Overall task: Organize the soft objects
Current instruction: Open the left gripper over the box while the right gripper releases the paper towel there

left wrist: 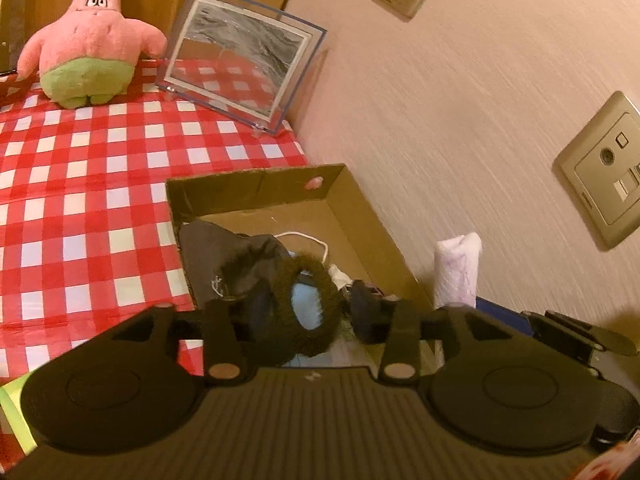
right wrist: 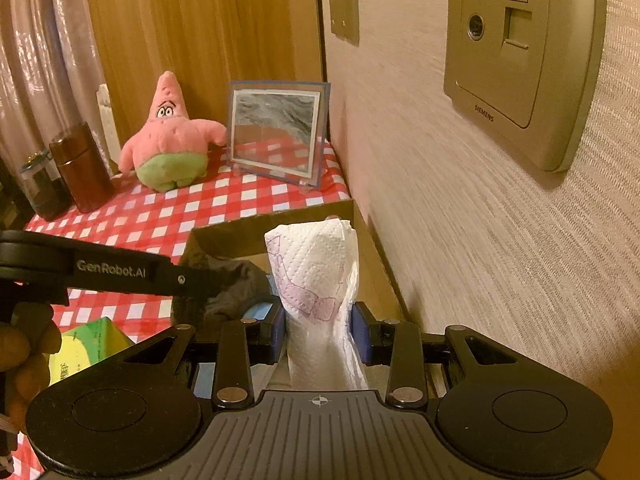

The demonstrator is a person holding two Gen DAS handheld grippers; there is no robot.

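Observation:
An open cardboard box [left wrist: 256,188] sits on the red checked tablecloth [left wrist: 80,200] against the wall. Inside it lie a dark cloth [left wrist: 224,252] and a white cable [left wrist: 304,238]. My left gripper [left wrist: 310,308] hangs over the box, open, with a fuzzy dark brown hair ring [left wrist: 284,292] loose between its jaws. My right gripper [right wrist: 318,332] is shut on a rolled white paper towel [right wrist: 312,264], held upright above the box's right side. A pink star plush [right wrist: 172,140] sits at the back of the table.
A clear picture frame [right wrist: 276,132] leans beside the plush. A brown canister [right wrist: 82,168] and a glass jar [right wrist: 40,192] stand at the far left. A green-yellow pack [right wrist: 88,348] lies near the front. The wall with socket plates [left wrist: 600,172] runs close on the right.

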